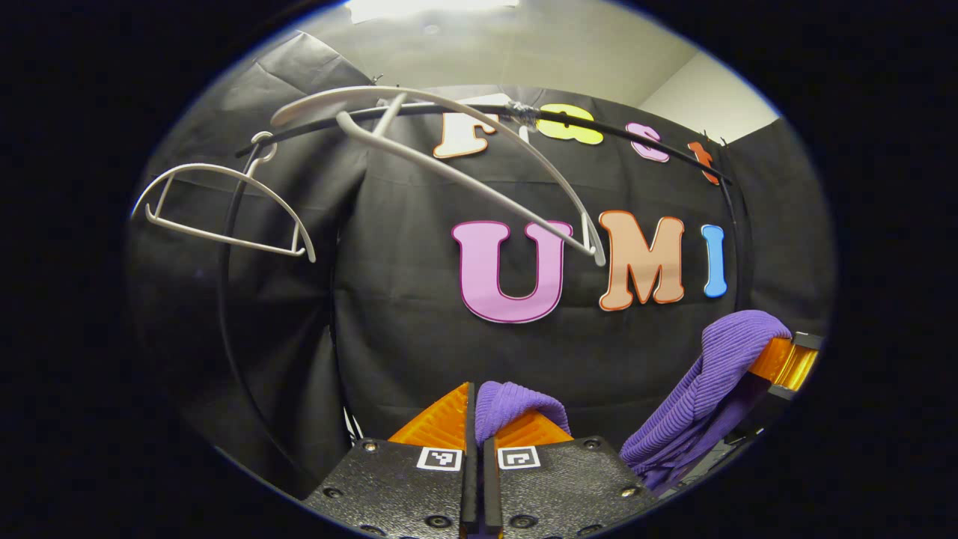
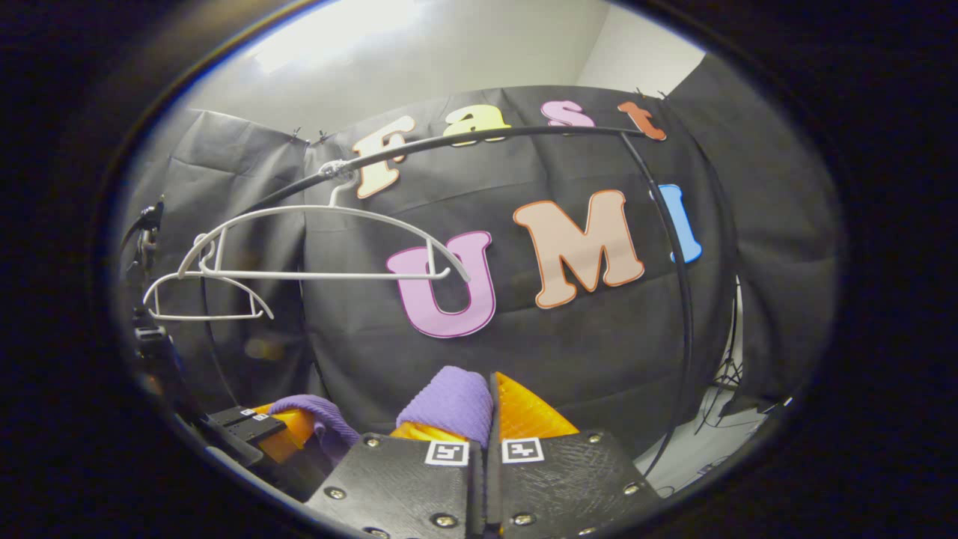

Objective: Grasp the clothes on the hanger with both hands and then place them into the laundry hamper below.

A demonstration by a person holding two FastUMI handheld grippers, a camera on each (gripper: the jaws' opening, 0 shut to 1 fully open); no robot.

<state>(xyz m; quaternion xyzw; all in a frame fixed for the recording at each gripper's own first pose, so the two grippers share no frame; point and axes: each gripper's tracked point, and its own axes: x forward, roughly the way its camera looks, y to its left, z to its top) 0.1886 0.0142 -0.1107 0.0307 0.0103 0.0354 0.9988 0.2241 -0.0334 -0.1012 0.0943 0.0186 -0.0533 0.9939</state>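
A purple ribbed knit garment point(image 1: 516, 404) bulges up between the fingers of my left gripper point(image 1: 477, 419), which is shut on it. Further right in the left gripper view the same garment point(image 1: 703, 389) hangs from my right gripper point(image 1: 782, 363). In the right gripper view my right gripper point(image 2: 490, 408) is shut on a fold of the purple cloth point(image 2: 453, 400), and my left gripper point(image 2: 288, 430) holds another fold point(image 2: 318, 419) at lower left. Two bare white hangers point(image 1: 464, 161) point(image 1: 224, 209) hang on the black rail point(image 1: 449, 111) above. The hamper is hidden.
The black rack's rail point(image 2: 524, 135) curves down into an upright post point(image 2: 681, 299) at the right. White hangers point(image 2: 322, 247) point(image 2: 202, 299) swing off it at left. A dark stand point(image 2: 150, 329) rises at far left. Pale floor with cables point(image 2: 718, 419) lies lower right.
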